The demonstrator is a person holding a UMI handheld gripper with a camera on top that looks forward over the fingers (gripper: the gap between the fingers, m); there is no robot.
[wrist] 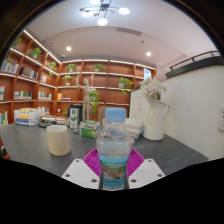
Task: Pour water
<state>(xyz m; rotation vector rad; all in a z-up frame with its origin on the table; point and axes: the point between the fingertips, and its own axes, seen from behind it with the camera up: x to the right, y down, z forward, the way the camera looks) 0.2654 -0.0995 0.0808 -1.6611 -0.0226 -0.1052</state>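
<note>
A clear plastic water bottle [114, 150] with a blue cap and a blue-green label stands upright between my gripper's [113, 168] fingers. Both magenta pads [93, 161] press against its sides, so the gripper is shut on it. The bottle's base is hidden behind the fingers, and I cannot tell whether it rests on the grey table [30, 160]. A pale cream cup [59, 140] stands on the table ahead and to the left of the bottle, apart from it.
A white vase with flowers [154, 118] stands at the right, ahead of a white wall. Boxes [29, 116] and a small green plant [91, 118] sit at the table's far side. Wooden shelves [60, 85] line the back wall.
</note>
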